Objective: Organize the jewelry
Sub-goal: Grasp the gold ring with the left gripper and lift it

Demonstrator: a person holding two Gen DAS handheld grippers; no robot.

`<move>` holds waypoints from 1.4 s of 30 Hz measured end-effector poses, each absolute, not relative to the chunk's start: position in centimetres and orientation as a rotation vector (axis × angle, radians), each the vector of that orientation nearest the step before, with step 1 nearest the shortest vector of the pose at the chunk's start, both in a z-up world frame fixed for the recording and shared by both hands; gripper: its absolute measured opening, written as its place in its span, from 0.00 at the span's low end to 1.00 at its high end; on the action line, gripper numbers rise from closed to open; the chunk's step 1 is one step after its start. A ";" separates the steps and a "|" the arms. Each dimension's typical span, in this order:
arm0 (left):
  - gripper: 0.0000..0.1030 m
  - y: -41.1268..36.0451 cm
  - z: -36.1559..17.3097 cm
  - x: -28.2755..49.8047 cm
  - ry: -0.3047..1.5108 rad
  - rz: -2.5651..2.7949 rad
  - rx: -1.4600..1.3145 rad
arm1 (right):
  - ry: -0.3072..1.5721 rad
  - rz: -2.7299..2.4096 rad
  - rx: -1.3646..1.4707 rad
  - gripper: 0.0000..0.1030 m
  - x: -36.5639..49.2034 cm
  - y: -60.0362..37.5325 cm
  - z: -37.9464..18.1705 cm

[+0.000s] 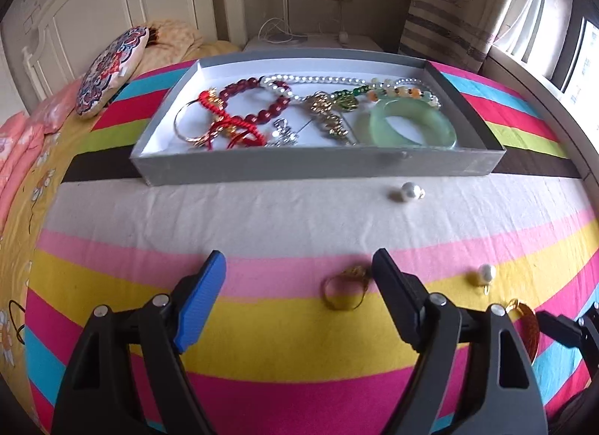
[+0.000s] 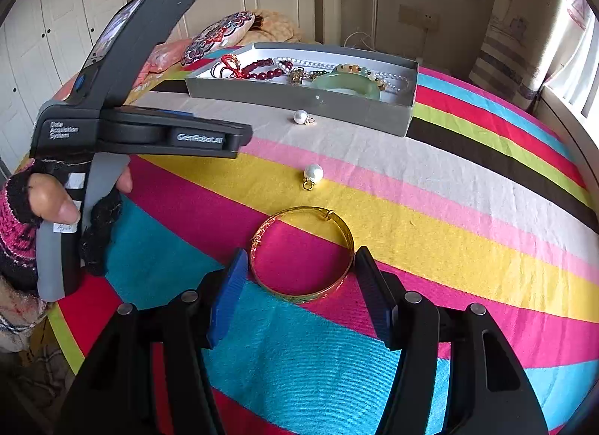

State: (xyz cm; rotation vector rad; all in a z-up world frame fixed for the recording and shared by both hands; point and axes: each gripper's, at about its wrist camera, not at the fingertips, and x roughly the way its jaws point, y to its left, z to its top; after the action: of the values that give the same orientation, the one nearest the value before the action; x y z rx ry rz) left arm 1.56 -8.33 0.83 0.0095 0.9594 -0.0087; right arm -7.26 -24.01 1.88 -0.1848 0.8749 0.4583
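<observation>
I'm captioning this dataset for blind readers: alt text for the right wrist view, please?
The open right gripper straddles a gold bangle on a striped bedspread. Beyond lie two pearl pendants and a grey tray of jewelry.

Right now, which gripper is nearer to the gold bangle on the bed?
Right. The right gripper is open with the gold bangle lying between its fingers. The left gripper is open over a gold ring, off to the bangle's left.

Bangle (image 2: 302, 253) before pendants (image 2: 312, 173), tray (image 2: 299, 96) behind.
</observation>
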 end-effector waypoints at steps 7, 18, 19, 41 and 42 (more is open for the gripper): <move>0.78 -6.5 0.9 -1.2 0.946 0.019 0.018 | 0.872 0.467 -0.174 0.57 -7.3 -24.1 2.0; 0.61 -10.1 1.2 -0.7 0.910 -0.017 0.014 | 0.853 0.454 -0.131 0.58 -7.3 -24.8 2.3; 0.44 -10.1 1.3 -0.8 0.903 -0.019 0.015 | 0.853 0.455 -0.130 0.58 -7.4 -24.8 2.4; 0.11 -10.5 1.4 -2.3 0.866 -0.147 0.086 | 0.879 0.468 -0.130 0.53 -7.1 -24.6 2.1; 0.05 -10.5 1.5 -2.5 0.862 -0.155 0.087 | 0.878 0.469 -0.130 0.52 -7.1 -24.6 2.1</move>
State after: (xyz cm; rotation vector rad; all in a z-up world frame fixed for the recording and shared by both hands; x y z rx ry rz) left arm -2.45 -10.48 1.49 0.0868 0.8619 -0.1553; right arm -7.11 -24.63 2.09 -0.1299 0.8777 0.4687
